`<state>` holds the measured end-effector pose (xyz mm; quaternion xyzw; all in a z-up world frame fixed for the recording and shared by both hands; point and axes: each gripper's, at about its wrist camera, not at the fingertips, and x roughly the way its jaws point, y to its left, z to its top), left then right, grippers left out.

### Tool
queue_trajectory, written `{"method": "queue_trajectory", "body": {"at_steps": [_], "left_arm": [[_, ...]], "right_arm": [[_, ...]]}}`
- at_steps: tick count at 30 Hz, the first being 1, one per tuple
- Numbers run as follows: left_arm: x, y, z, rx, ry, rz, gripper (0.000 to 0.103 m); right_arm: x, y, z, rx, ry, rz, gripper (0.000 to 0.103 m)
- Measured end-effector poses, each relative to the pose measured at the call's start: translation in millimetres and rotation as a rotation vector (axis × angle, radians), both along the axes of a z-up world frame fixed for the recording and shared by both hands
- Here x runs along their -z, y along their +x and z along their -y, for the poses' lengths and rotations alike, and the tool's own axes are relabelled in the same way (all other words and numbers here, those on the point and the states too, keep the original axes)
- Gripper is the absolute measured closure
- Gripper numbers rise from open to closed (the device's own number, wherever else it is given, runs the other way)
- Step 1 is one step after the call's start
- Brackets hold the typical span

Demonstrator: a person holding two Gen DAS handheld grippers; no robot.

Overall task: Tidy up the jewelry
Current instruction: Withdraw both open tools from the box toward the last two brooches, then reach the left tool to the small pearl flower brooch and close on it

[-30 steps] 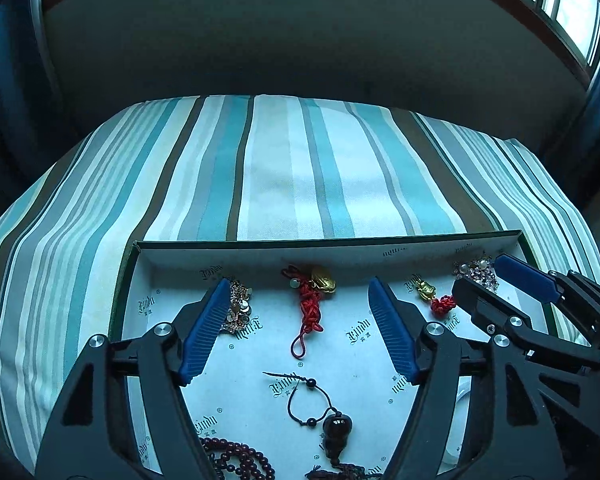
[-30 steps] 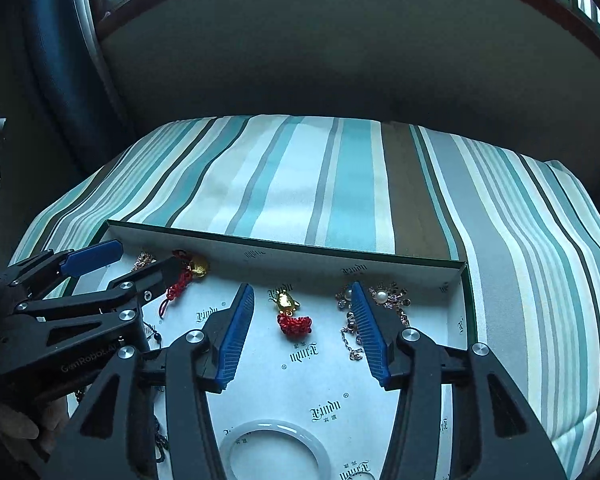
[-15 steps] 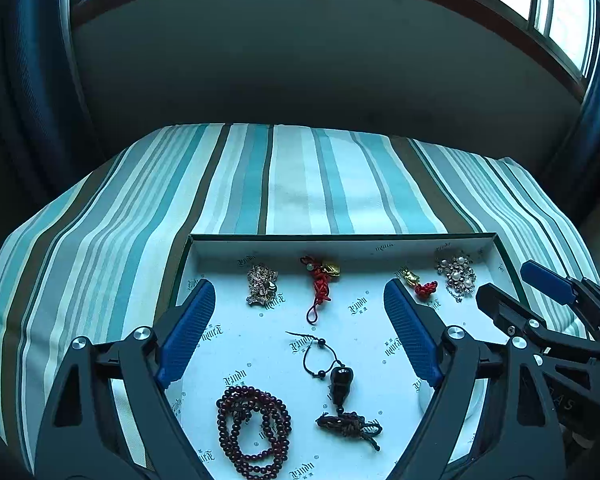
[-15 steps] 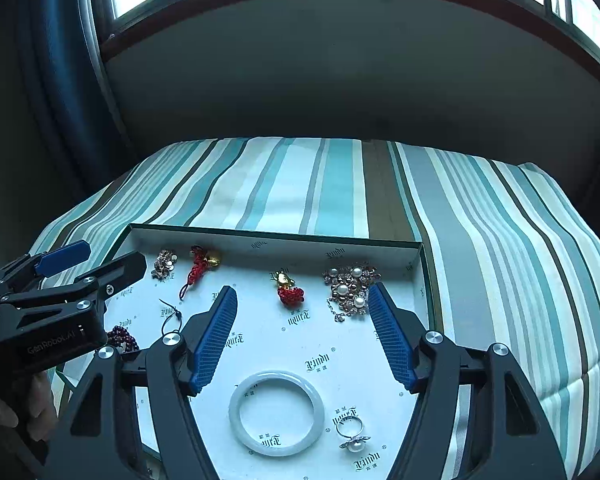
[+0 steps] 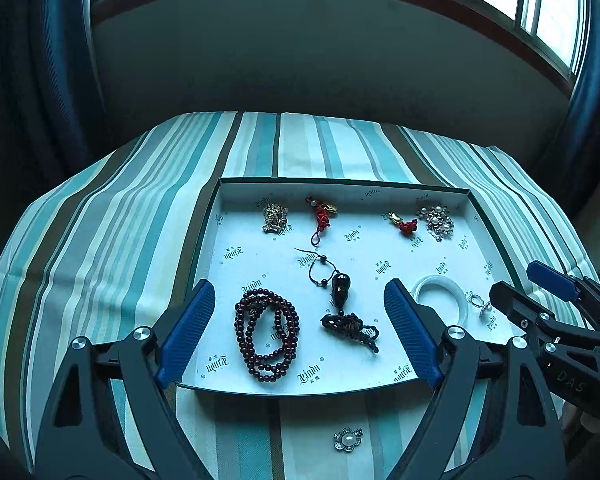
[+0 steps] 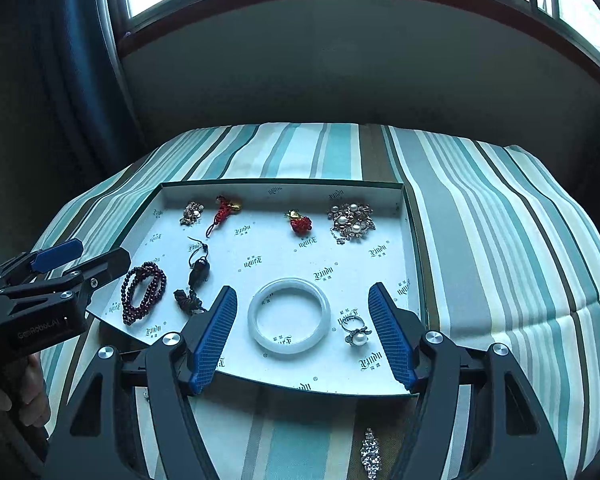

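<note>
Nearest, a pearl flower brooch (image 5: 348, 439) and a long rhinestone clip (image 6: 371, 453) lie on the striped cloth (image 5: 100, 240), outside the shallow white-lined tray (image 5: 404, 191). Left gripper (image 5: 300, 328) and right gripper (image 6: 302, 330) hover with jaws apart, empty. In the tray: dark red bead bracelet (image 5: 266, 334), white jade bangle (image 6: 289, 316), pearl ring (image 6: 357, 331). Risk: the tiny flat pieces could slip the pads or snag the cloth.

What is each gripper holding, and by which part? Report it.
Nothing is held. The left gripper and right gripper both stand open above the tray, with no jewelry touching their pads.
</note>
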<state>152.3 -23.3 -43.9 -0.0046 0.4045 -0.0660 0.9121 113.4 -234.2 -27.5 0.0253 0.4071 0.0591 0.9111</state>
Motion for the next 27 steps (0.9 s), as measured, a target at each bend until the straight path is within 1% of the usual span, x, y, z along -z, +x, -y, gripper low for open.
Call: {"method": "queue_trajectory", "body": {"at_steps": [7, 11, 15, 22, 23, 25, 26, 27], "left_arm": [[12, -32, -2, -0.001, 0.001, -0.020, 0.017], [23, -42, -2, -0.003, 0.024, -0.039, 0.017], [33, -50, -5, -0.015, 0.020, -0.063, 0.017], [49, -69, -3, 0.002, 0.033, -0.091, 0.017], [52, -72, -2, 0.006, 0.036, -0.096, 0.019], [57, -74, 1, 0.017, 0.048, -0.107, 0.026], [60, -74, 3, 0.024, 0.052, -0.113, 0.028], [61, -74, 5, 0.030, 0.055, -0.117, 0.033]], "right_arm": [[10, -33, 3, -0.003, -0.009, -0.019, 0.036], [17, -46, 6, 0.005, -0.024, -0.036, 0.036], [26, -59, 11, 0.018, -0.032, -0.056, 0.036], [42, -73, 15, 0.024, -0.031, -0.089, 0.036], [43, -73, 15, 0.022, -0.029, -0.092, 0.036], [45, -73, 14, 0.017, -0.025, -0.094, 0.036], [45, -74, 13, 0.015, -0.023, -0.093, 0.036], [45, -74, 12, 0.012, -0.021, -0.091, 0.036]]}}
